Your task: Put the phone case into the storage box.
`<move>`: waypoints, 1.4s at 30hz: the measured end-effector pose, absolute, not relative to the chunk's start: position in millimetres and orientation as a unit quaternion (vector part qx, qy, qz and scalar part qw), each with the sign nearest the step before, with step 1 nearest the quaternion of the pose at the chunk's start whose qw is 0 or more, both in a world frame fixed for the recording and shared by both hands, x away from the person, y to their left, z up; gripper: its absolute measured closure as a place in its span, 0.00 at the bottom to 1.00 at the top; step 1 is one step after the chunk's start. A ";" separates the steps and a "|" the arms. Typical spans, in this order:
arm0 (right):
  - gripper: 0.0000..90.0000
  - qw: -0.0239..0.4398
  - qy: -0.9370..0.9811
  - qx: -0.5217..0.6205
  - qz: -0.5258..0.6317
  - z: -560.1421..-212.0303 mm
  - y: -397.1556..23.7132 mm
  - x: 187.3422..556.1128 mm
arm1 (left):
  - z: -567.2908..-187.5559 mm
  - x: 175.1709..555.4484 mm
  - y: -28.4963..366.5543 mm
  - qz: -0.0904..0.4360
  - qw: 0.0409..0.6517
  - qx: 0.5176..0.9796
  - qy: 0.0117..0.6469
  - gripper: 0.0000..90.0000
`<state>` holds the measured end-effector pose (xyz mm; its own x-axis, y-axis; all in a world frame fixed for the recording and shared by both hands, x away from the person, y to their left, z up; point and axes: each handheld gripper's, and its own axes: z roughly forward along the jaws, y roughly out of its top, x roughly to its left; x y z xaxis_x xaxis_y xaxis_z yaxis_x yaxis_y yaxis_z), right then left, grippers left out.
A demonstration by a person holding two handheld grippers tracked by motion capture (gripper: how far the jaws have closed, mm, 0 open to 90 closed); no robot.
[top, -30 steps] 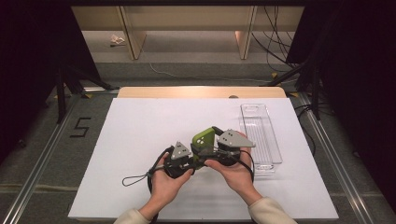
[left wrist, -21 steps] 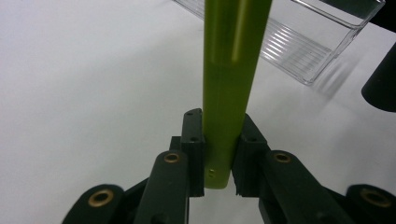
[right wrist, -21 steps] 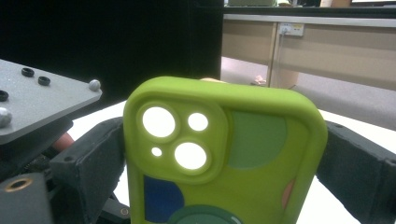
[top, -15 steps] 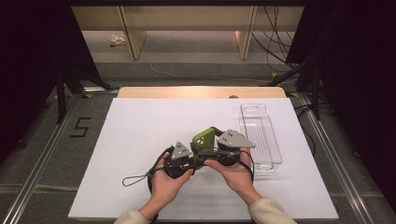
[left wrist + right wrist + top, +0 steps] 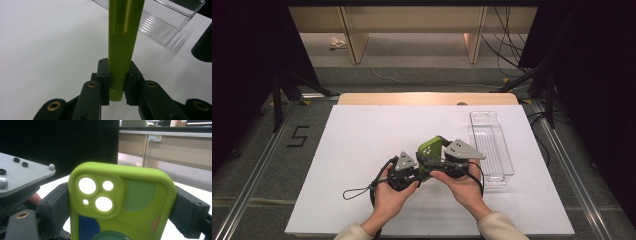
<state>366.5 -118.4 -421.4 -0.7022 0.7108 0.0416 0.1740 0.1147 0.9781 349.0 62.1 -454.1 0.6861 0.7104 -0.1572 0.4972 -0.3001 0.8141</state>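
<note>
A: What has changed for us in the last second? Against the earlier high views, both hands sit in the same spot near the front middle of the white surface (image 5: 362, 150), and the green phone case (image 5: 430, 148) is still raised between them.

B: The change is in our right hand-held gripper (image 5: 120, 205). Its jaws have just been closing, and the case stands between them; its pads flank the two long edges and look to be touching, though we can't be sure how hard they press.

A: And our left hand-held gripper (image 5: 117, 82)?

B: Clenched on the case's thin edge, pads on both faces, unmoved. The case stands upright out of it.

A: So we judge this a handover, or a two-handed hold: the right takes the width while the left keeps the edge.

B: Likely. The clear tray (image 5: 491, 145) lies just beside our right hand, touching nothing. If the case is bound there, the left must let go only after the right grip is firm; a silicone case may flex or slip.
</note>
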 end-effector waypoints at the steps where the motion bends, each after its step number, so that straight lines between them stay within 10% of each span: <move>1: 0.17 0.229 0.710 0.310 0.589 -421.5 -118.4 366.5 | -454.1 349.1 62.2 0.116 0.456 0.797 0.378 0.86; 25: 0.18 0.238 0.711 0.295 0.592 -417.0 -119.3 365.3 | -452.6 350.2 62.7 0.118 0.467 0.796 0.367 0.83; 42: 0.18 0.254 0.699 0.302 0.596 -406.9 -131.9 368.5 | -443.2 354.3 73.0 0.157 0.417 0.841 0.306 0.17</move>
<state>368.5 -131.9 -406.9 -0.6892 0.7246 0.0047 0.1188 0.1066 0.9872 354.3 73.0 -443.2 0.7631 0.6462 0.0093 0.3835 -0.4643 0.7983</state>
